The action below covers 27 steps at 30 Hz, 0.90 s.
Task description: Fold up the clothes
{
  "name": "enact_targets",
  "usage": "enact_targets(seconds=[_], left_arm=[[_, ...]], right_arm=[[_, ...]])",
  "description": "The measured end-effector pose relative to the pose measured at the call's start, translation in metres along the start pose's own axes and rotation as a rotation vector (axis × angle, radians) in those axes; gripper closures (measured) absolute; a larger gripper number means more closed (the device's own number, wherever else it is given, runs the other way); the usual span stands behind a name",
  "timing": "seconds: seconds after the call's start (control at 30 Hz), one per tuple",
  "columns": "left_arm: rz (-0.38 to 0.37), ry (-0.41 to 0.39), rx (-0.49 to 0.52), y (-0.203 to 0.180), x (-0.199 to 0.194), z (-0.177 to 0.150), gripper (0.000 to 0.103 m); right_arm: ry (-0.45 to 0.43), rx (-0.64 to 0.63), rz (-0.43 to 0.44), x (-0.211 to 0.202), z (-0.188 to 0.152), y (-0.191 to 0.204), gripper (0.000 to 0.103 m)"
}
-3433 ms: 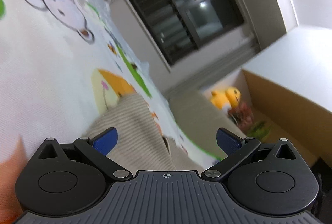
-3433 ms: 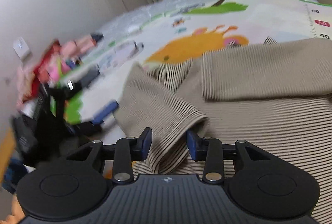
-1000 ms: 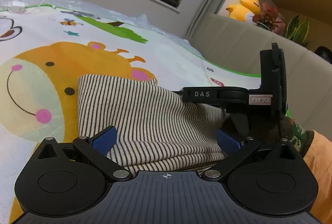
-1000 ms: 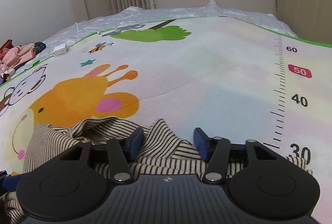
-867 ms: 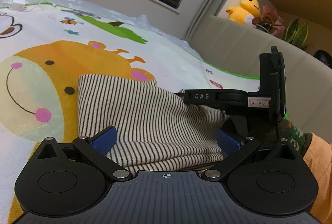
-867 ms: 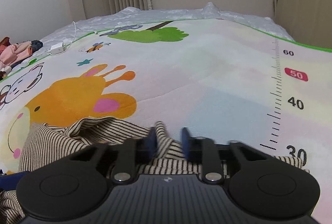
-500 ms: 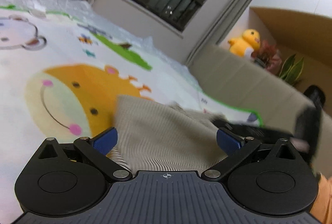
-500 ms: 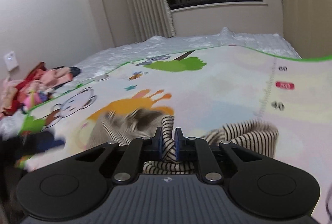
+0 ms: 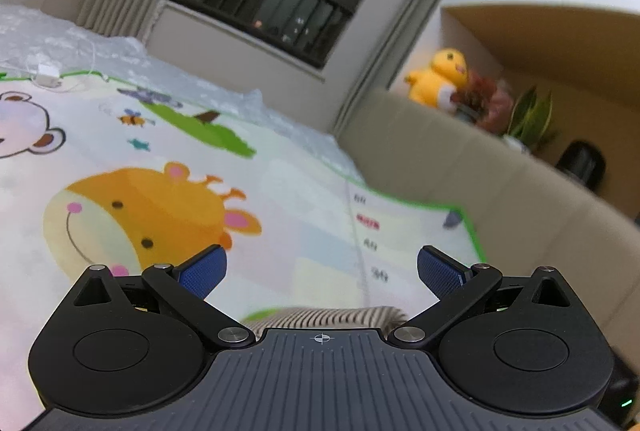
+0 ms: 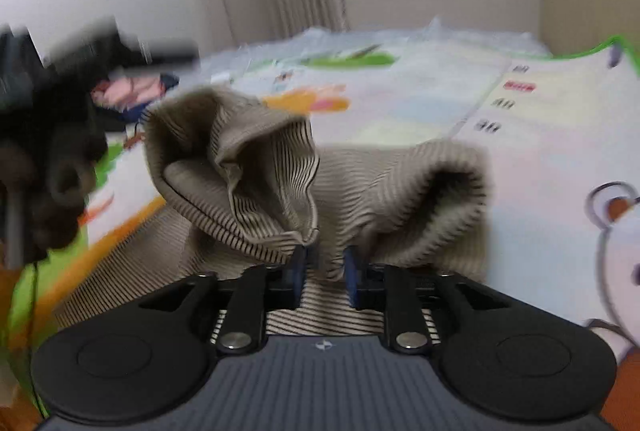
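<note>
A beige sweater (image 10: 260, 167) with thin dark stripes is bunched up in the right wrist view, lifted above the play mat. My right gripper (image 10: 325, 269) is shut on a fold of it, the cloth rising in folds on both sides of the blue pads. In the left wrist view only a strip of the striped sweater (image 9: 324, 318) shows, just under the gripper body. My left gripper (image 9: 320, 269) is open and raised over the mat, with nothing between its blue fingers (image 9: 202, 267).
A cartoon play mat (image 9: 280, 215) with a giraffe and a height ruler covers the floor. A beige sofa (image 9: 480, 167) lines its right edge, with a yellow plush duck (image 9: 444, 73) and plants behind. Blurred dark shape (image 10: 48, 135), clothes pile (image 10: 136, 87) at left.
My right gripper shut on the sweater's folded edge and lifted it, so the cloth now bunches in front of it. My left gripper rose and tilted up, staying open; the sweater dropped almost out of its view.
</note>
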<state>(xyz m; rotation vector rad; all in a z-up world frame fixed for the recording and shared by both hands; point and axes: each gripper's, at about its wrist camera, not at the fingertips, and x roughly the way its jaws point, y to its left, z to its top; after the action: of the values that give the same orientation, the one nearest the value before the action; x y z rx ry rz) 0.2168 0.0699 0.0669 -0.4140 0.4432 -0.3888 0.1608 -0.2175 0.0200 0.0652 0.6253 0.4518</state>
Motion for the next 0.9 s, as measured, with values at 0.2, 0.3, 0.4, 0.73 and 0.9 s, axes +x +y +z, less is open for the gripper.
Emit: enact_targets(seconds=[0.2, 0.3, 0.4, 0.73, 0.9], left_arm=[[0.060, 0.112, 0.116, 0.002, -0.006, -0.035, 0.040], [0.146, 0.187, 0.108, 0.022, -0.016, -0.055, 0.037], [0.210, 0.216, 0.031, 0.040, -0.027, -0.059, 0.035], [0.300, 0.079, -0.156, 0.076, -0.081, -0.019, 0.016], [0.043, 0.144, -0.196, 0.049, -0.055, 0.002, 0.004]], right_arm=[[-0.108, 0.006, -0.032, -0.011, 0.028, -0.009, 0.072], [-0.141, 0.006, -0.042, -0.005, 0.044, -0.014, 0.064], [-0.108, -0.008, -0.110, 0.014, 0.046, -0.022, 0.062], [-0.072, 0.155, -0.217, 0.014, 0.005, -0.064, 0.042], [-0.053, 0.291, -0.157, -0.004, 0.013, -0.065, 0.042]])
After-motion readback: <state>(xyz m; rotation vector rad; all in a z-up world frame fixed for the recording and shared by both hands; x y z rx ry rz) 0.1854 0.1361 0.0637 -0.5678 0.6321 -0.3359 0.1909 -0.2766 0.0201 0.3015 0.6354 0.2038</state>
